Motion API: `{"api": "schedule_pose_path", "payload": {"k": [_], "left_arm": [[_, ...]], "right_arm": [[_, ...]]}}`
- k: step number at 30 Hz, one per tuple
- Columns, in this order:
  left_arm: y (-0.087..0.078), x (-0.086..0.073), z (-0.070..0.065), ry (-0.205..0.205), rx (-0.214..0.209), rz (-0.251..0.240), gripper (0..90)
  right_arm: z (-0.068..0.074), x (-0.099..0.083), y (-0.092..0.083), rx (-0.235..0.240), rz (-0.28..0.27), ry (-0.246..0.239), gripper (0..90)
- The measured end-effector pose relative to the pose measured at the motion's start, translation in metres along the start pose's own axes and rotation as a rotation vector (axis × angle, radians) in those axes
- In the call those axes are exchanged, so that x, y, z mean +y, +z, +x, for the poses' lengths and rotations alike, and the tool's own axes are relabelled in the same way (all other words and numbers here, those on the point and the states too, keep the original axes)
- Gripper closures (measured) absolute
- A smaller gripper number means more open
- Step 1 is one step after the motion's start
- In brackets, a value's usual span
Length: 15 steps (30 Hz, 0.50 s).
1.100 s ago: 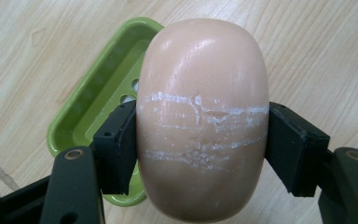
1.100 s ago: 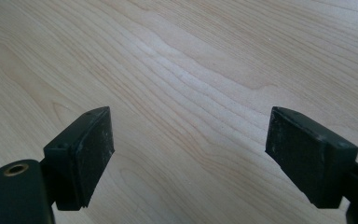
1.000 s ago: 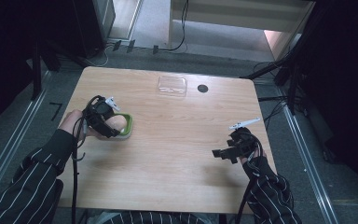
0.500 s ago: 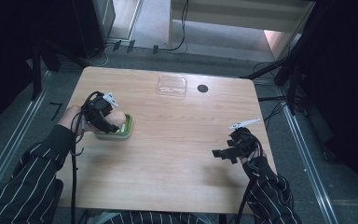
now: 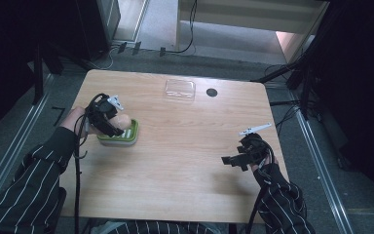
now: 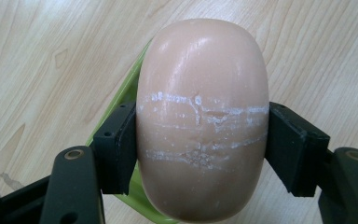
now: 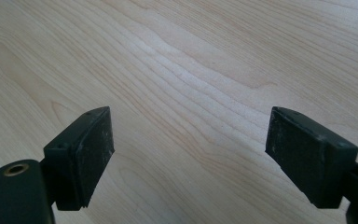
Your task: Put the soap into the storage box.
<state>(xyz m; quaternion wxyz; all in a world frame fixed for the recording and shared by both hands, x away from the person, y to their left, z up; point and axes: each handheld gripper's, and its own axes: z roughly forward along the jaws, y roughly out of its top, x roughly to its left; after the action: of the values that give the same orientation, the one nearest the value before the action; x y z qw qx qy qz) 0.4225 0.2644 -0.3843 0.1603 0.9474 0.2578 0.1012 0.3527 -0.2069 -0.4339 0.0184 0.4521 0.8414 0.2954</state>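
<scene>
A peach-coloured oval soap bar with white scuff lines sits between the jaws of my left gripper, whose pads press on both its sides. Under the bar shows the rim of a green soap dish. In the high view my left gripper holds the soap bar over the green and white soap dish at the table's left. My right gripper rests at the right side of the table; its jaws stand wide apart over bare wood in the right gripper view.
A clear plastic lid or box lies near the far edge of the wooden table, with a small black round object beside it. Cables run over the floor beyond the table.
My left gripper with the soap bar has shifted slightly over the green dish. The right gripper has kept still.
</scene>
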Motion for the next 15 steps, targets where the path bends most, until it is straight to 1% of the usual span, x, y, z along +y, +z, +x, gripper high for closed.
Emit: {"api": "schedule_pose_path", "payload": {"k": [5,6,8,9,10,11,15], "left_arm": [[0.0034,-0.0001,0.0024,0.016,-0.017,-0.007,33.6],[0.0038,0.0001,0.0031,0.022,-0.021,-0.002,33.6],[0.0052,0.0000,0.0031,0.037,-0.013,0.001,33.6],[0.0056,-0.0001,0.0035,0.039,-0.017,0.000,33.6],[0.0061,-0.0001,0.0049,0.037,-0.021,0.000,33.6],[0.0072,-0.0002,0.0055,0.029,-0.017,-0.003,33.6],[0.0107,0.0005,0.0079,0.036,-0.018,0.006,33.6]], "right_arm": [[0.0000,0.0003,0.0005,0.001,-0.001,-0.005,16.0],[-0.0001,0.0003,0.0005,0.000,-0.001,-0.005,16.0],[-0.0002,0.0001,0.0005,0.000,0.000,-0.004,15.9],[-0.0001,0.0001,0.0005,0.000,0.000,-0.002,16.0],[-0.0002,0.0002,0.0005,-0.001,-0.001,-0.002,16.0],[-0.0003,0.0002,0.0006,-0.001,-0.002,-0.003,16.0],[-0.0002,0.0002,0.0005,-0.002,-0.002,-0.002,16.0]]}}
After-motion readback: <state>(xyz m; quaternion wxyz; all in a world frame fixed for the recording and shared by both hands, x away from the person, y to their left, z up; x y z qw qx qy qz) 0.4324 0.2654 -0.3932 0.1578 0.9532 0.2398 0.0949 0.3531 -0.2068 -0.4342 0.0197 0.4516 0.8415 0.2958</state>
